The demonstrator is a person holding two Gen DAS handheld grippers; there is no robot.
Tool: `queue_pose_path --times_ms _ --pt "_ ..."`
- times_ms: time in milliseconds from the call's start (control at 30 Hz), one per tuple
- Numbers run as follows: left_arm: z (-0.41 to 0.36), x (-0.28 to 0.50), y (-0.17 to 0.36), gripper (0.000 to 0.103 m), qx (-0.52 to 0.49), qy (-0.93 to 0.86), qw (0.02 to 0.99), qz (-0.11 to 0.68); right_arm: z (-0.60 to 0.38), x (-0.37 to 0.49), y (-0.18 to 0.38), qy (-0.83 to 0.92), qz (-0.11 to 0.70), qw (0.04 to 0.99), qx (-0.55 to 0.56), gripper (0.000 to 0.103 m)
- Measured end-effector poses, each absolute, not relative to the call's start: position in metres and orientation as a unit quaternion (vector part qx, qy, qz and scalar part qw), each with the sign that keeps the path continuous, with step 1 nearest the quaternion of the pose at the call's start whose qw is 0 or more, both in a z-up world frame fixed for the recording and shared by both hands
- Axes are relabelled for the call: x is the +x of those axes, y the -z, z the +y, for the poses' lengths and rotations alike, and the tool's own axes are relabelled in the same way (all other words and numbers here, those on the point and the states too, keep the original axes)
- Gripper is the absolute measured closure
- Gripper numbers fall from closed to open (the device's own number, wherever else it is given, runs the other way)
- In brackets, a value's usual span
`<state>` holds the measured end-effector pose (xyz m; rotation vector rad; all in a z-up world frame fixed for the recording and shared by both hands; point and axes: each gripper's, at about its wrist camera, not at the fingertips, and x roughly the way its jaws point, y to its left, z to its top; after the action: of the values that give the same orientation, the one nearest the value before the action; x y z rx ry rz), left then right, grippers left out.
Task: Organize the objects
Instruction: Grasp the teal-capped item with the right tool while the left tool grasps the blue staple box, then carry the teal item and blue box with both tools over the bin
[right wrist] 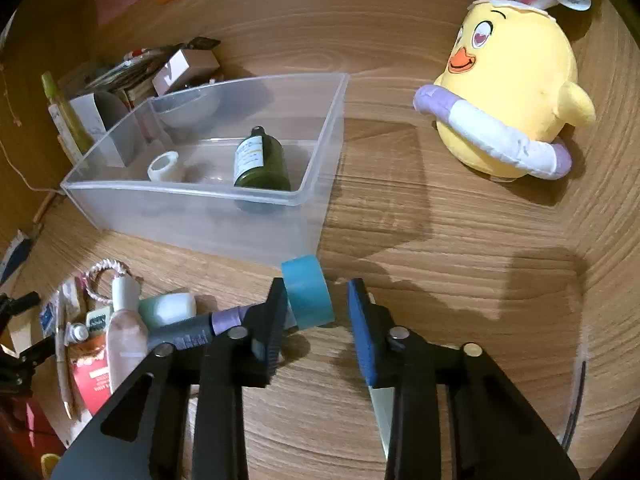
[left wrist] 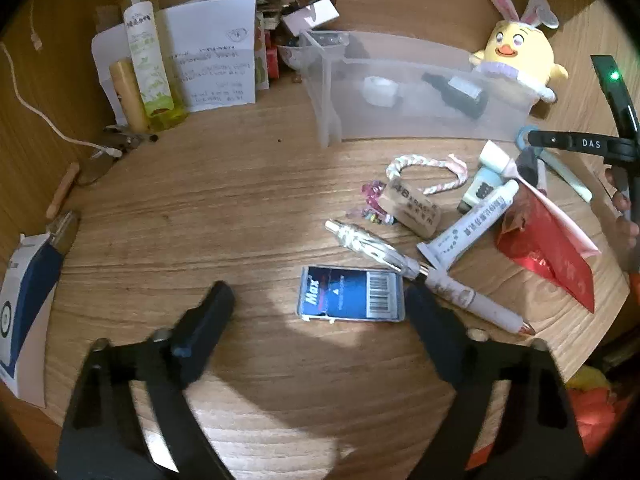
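Blue tape roll (right wrist: 307, 298) just before the clear bin (right wrist: 200, 196), straddled by right claw (right wrist: 316, 286) but not yet pinched, likely for binning; left claw (left wrist: 318, 296) agape, empty.

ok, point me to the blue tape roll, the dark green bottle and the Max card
blue tape roll (right wrist: 308, 292), right wrist view, on its outer band.
dark green bottle (right wrist: 262, 162), right wrist view, on its body beside the label.
Max card (left wrist: 350, 294), left wrist view, on its blue face.

Yellow chick plush (right wrist: 516, 92) upright on wood tabletop (right wrist: 420, 220); green spray bottle (left wrist: 144, 52), printed paper sheet (left wrist: 216, 60) at rear.
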<state>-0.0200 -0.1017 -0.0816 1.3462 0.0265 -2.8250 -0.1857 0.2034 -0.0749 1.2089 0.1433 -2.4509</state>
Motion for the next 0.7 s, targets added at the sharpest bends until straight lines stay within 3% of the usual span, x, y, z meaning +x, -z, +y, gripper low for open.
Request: queue_pose_path --times_ms 33,200,700 --pt "-0.102 -0.02 0.081 0.032 0.43 0.903 0.007 0.009 0.203 -0.186 0.074 0.877 0.051 0.202 0.432 0.084" --pt "-0.101 -0.02 0.078 0.056 0.425 0.905 0.006 0.005 0.203 -0.182 0.072 0.881 0.057 0.206 0.423 0.086" --pt "-0.112 -0.023 0.032 0.056 0.379 0.925 0.035 0.023 0.227 -0.167 0.035 0.907 0.028 0.192 0.373 0.086"
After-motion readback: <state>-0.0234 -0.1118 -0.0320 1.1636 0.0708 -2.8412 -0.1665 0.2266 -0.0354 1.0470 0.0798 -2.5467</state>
